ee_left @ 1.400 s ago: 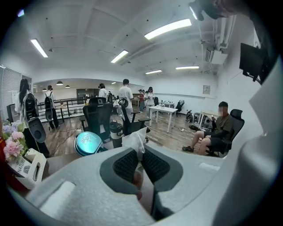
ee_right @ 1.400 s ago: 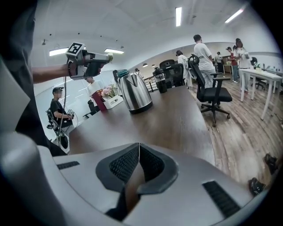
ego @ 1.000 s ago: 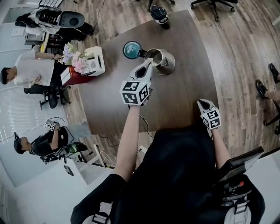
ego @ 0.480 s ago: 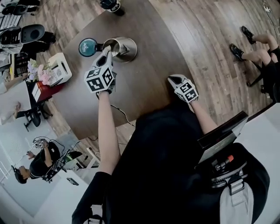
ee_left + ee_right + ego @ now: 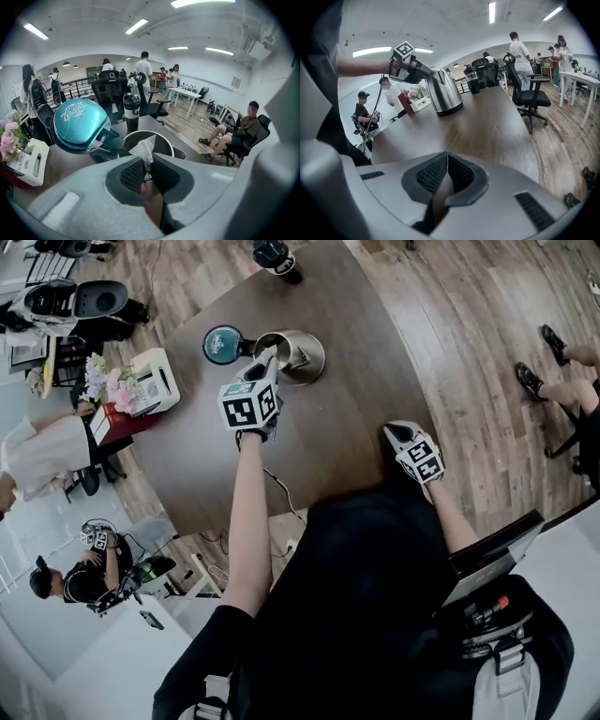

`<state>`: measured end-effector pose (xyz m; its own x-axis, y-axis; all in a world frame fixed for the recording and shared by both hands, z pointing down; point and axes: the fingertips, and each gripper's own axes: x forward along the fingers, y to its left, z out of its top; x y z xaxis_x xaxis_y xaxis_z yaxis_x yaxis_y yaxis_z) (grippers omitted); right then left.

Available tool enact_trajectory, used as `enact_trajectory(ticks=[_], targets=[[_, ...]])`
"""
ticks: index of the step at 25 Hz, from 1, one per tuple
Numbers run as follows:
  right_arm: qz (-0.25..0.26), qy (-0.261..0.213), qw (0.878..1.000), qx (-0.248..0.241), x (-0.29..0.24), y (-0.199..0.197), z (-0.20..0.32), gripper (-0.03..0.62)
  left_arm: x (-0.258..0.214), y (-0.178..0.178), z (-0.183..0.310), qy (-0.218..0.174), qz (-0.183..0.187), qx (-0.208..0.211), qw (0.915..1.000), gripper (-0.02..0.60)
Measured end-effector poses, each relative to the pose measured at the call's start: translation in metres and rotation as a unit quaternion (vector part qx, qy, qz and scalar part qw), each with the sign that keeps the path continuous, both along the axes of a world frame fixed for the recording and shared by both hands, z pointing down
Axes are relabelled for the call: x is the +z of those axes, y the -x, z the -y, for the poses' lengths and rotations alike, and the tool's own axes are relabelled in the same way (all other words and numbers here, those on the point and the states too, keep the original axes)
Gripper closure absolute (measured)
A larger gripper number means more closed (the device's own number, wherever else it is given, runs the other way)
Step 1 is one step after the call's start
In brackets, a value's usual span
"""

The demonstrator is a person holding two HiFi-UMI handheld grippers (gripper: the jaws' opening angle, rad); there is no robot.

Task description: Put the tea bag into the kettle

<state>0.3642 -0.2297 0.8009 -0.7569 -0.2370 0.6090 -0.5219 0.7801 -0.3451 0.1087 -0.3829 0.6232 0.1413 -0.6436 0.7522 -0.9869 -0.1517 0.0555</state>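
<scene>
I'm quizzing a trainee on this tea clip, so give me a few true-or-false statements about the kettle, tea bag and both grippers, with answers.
1. The left gripper holds the tea bag. True.
2. The tea bag is at the open mouth of the kettle. True.
3. The lid of the kettle is shut. False: it stands open.
4. The right gripper grips a cup. False: its fingers are shut on nothing.

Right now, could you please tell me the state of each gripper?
Left gripper: shut on the white paper tea bag, at the open steel kettle's mouth.
Right gripper: shut, holding nothing.
</scene>
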Motion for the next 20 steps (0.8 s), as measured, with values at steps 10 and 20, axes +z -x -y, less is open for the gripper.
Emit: enact_trajectory(ticks=[10, 20], targets=[[0.001, -0.006, 1.000, -0.005, -0.001, 0.006, 0.000, 0.586, 0.007, 0.003, 0.002, 0.090, 0.069, 0.042, 0.9926, 0.558], [0.009, -0.006, 1.000, 0.004, -0.005, 0.008, 0.002, 0.586, 0.016, 0.002, 0.000, 0.213, 0.056, 0.094, 0.9708, 0.558]])
